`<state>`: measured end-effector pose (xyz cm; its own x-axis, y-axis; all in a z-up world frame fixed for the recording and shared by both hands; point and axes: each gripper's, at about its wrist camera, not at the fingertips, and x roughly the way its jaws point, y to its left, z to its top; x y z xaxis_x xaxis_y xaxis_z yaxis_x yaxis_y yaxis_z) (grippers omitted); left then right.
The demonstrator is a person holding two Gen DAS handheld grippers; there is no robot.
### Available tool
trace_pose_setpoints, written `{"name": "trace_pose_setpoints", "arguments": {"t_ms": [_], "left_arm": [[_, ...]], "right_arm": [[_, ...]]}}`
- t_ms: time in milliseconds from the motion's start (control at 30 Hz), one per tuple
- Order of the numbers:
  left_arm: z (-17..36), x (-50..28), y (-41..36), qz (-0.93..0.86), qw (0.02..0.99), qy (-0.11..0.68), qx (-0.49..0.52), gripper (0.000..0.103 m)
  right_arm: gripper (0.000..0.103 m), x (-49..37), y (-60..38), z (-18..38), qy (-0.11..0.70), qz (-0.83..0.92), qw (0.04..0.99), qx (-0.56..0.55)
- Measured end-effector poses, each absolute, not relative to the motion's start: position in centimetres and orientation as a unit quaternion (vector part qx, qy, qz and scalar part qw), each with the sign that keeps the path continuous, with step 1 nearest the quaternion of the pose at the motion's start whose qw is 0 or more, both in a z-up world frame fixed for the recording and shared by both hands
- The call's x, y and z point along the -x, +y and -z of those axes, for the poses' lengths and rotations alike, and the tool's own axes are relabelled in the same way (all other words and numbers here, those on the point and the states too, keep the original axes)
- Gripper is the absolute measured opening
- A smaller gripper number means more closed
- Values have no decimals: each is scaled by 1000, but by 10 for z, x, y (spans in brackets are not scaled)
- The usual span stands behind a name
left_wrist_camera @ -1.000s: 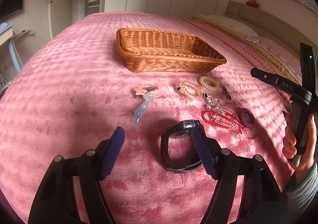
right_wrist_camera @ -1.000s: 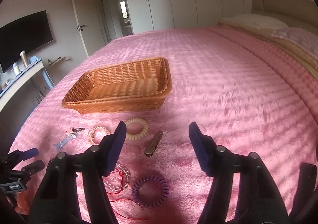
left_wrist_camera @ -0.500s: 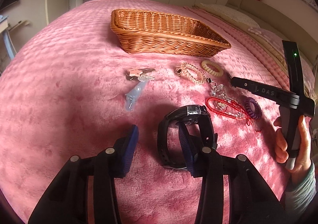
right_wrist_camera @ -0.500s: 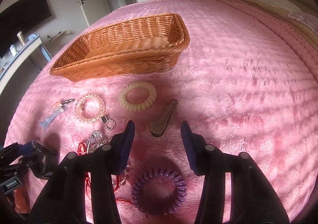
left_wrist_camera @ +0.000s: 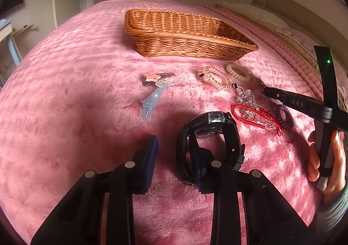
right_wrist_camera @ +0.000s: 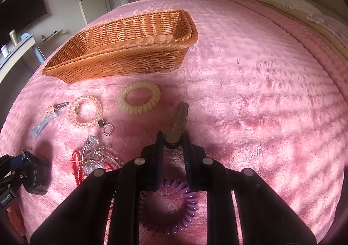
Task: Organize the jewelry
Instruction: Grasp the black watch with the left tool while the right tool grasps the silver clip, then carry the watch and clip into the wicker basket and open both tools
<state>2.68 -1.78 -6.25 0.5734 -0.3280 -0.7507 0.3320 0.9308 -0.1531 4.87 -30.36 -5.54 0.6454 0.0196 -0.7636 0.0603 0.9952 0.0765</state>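
Observation:
A black watch (left_wrist_camera: 209, 136) lies on the pink bedspread. My left gripper (left_wrist_camera: 174, 147) is open around its near strap, the right finger inside the band loop. My right gripper (right_wrist_camera: 173, 138) is closed down on the near end of a metal hair clip (right_wrist_camera: 179, 118); it also shows in the left wrist view (left_wrist_camera: 304, 105). A wicker basket (left_wrist_camera: 187, 36) stands beyond, also in the right wrist view (right_wrist_camera: 130, 49). A purple coil hair tie (right_wrist_camera: 171, 205) lies under the right gripper.
On the bedspread lie a cream coil tie (right_wrist_camera: 140, 98), a clear coil bracelet (right_wrist_camera: 86, 111), a red cord with crystal beads (left_wrist_camera: 252, 112), keys (left_wrist_camera: 155, 78) and a blue clip (left_wrist_camera: 150, 101). Pillows (right_wrist_camera: 289, 2) lie at the far right.
Both grippers have lowered and narrowed. The left one's right finger slid into the watch band. The right one moved forward and closed onto the hair clip's end.

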Motion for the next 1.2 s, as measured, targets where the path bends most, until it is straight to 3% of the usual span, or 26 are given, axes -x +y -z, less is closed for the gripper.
{"name": "trace_pose_setpoints", "arguments": {"t_ms": [100,500,867,1000,1200], "left_arm": [[63,-25,-20,191,887,420,-7,5],[38,-8,-10,186,915,357,22,4],[-48,-41,-16,185,937,294,43,4],[-63,-86,-32,185,938,292,33,5],[-45,-165,-59,178,931,318,16,5]], "right_arm": [[15,-46,-304,52,414,7,909,-48],[15,-20,-302,20,333,-22,941,-50],[15,-39,-291,-61,254,-45,966,-38],[15,-88,-278,-73,267,-60,961,-27],[15,-172,-274,-45,345,-95,932,-60]]}}
